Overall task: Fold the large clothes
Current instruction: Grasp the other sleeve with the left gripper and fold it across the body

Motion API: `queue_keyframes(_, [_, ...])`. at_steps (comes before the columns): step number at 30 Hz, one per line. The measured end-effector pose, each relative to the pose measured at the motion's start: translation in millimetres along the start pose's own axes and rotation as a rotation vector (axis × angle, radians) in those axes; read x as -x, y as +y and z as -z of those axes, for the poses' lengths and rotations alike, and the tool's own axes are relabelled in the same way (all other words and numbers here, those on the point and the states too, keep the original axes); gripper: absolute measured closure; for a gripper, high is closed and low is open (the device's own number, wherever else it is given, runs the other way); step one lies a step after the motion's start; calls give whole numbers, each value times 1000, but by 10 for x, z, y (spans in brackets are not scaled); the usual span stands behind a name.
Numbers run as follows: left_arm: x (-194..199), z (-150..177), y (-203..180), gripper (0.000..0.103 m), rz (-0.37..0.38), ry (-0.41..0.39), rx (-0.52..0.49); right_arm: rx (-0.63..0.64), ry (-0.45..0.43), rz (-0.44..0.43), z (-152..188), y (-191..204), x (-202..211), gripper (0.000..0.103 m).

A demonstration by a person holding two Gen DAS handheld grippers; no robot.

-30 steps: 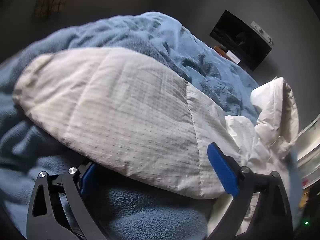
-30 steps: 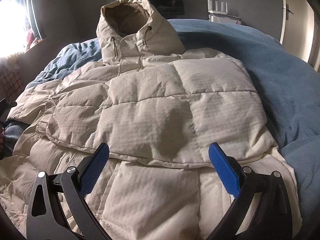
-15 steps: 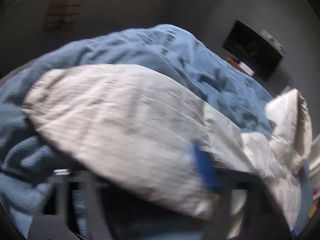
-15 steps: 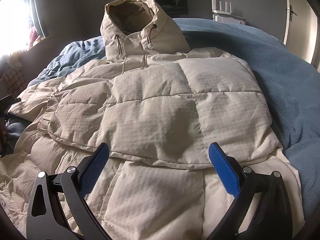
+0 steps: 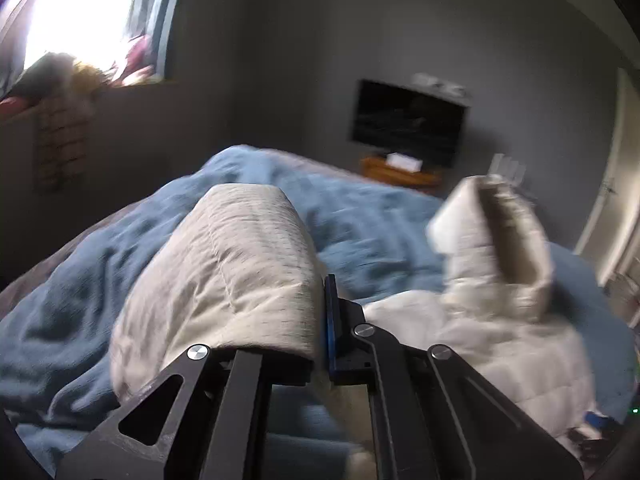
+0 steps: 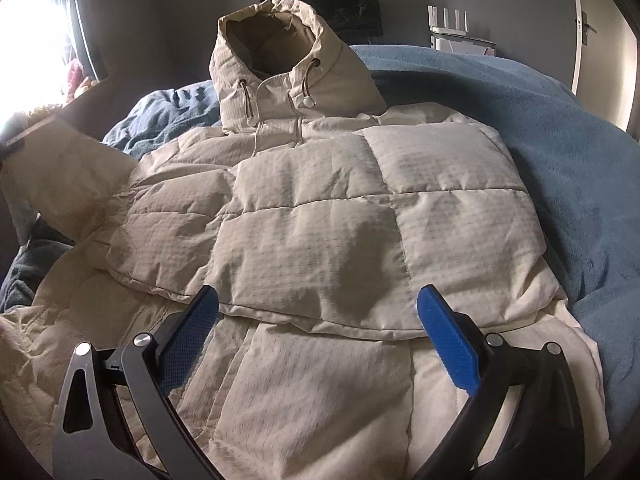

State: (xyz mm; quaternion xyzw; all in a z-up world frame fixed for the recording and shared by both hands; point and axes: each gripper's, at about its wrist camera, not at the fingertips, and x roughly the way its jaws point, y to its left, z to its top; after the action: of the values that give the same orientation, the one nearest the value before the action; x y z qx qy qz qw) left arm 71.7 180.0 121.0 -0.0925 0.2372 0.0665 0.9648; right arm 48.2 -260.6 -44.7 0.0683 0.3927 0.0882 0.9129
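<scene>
A cream quilted hooded jacket point(image 6: 332, 216) lies front up on a blue blanket point(image 6: 560, 128), hood point(image 6: 280, 64) at the far end. One sleeve is folded across the chest. My right gripper point(image 6: 316, 332) is open and empty, just above the jacket's lower front. My left gripper point(image 5: 316, 320) is shut on the other sleeve point(image 5: 240, 264) and holds it lifted off the bed. That raised sleeve also shows in the right wrist view point(image 6: 68, 176) at the left. The jacket body point(image 5: 500, 344) and hood point(image 5: 496, 240) lie to the right in the left wrist view.
The blue blanket point(image 5: 80, 300) covers the whole bed. A dark TV point(image 5: 408, 124) hangs on the grey wall above a wooden shelf point(image 5: 400, 172). A bright window point(image 5: 80, 20) is at the left. A white door point(image 5: 616, 184) is at the right.
My left gripper has closed on the sleeve and lifted it off the blanket, swinging up toward the jacket. My right gripper has stayed open, nearly still.
</scene>
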Motion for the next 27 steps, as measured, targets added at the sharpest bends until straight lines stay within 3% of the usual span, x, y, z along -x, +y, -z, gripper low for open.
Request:
queue_keyframes(5, [46, 9, -736, 99, 114, 11, -110, 10, -15, -14, 10, 9, 41, 8])
queue_keyframes(12, [-191, 619, -1736, 99, 217, 121, -327, 20, -23, -19, 13, 30, 46, 8])
queue_keyframes(20, [-628, 1500, -2046, 97, 291, 331, -433, -46, -6, -23, -10, -104, -12, 8])
queue_keyframes(24, [-791, 1630, -1973, 86, 358, 420, -394, -80, 4, -34, -16, -170, -47, 8])
queue_keyframes(26, [-765, 1583, -1897, 72, 418, 433, -323, -84, 1, -37, -26, -181, -37, 8])
queue_keyframes(27, [-704, 1535, -1834, 55, 456, 435, -278, -84, 0, -36, -28, -180, -26, 8])
